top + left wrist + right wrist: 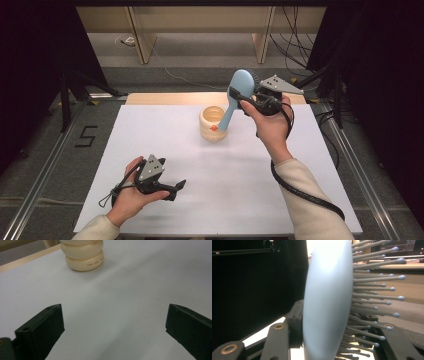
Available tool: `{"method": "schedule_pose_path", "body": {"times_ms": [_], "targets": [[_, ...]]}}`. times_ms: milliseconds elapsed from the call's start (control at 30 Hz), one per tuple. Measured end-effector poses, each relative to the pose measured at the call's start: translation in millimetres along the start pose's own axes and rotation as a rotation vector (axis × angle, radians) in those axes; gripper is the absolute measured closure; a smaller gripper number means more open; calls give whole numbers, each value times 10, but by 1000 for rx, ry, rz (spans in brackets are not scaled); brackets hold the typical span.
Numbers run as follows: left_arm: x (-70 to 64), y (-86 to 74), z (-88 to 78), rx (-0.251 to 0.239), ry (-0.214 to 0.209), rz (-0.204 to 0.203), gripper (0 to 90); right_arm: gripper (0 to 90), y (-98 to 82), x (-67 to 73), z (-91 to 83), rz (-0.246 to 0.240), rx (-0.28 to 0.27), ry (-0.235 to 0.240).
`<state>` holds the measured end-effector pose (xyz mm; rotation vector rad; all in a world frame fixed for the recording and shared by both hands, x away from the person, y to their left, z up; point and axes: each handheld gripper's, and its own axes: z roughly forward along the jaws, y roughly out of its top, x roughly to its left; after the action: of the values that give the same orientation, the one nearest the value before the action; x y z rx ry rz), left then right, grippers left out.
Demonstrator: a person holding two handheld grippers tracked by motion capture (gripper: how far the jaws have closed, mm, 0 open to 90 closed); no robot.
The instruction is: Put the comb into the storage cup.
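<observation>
A light blue hairbrush (236, 95) is held above the table by my right gripper (250, 96), which is shut on its head; the handle slants down toward a cream ribbed cup (213, 123) at the table's far middle. In the right gripper view the brush head (327, 302) stands edge-on between the jaws, bristles (374, 300) pointing right. My left gripper (172, 189) rests low at the near left of the white table (225, 185), open, with nothing between its jaws. The left gripper view has the cream cup (82, 255) ahead at the top.
A wooden strip (165, 98) runs along the table's far edge. Black stands and cables (300, 55) lie on the floor behind, and metal rails (350, 150) flank the table. Bare white surface lies between the two grippers.
</observation>
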<state>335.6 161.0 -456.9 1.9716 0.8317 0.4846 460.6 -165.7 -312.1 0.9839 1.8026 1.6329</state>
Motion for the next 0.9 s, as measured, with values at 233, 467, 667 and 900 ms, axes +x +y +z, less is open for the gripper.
{"method": "schedule_pose_path", "body": {"times_ms": [233, 467, 667, 900], "targets": [[-1, 0, 3, 0, 0, 0, 12, 511, 13, 6, 44, -3, 0, 0], [-7, -1, 9, 0, -6, -4, 13, 511, 37, 11, 80, 0, 2, 0], [-7, -2, 10, 0, -6, -5, 13, 511, 55, 7, 107, 1, -1, -3], [-7, -3, 13, 1, -8, -5, 13, 512, 73, -7, 138, 3, -4, -8]]}}
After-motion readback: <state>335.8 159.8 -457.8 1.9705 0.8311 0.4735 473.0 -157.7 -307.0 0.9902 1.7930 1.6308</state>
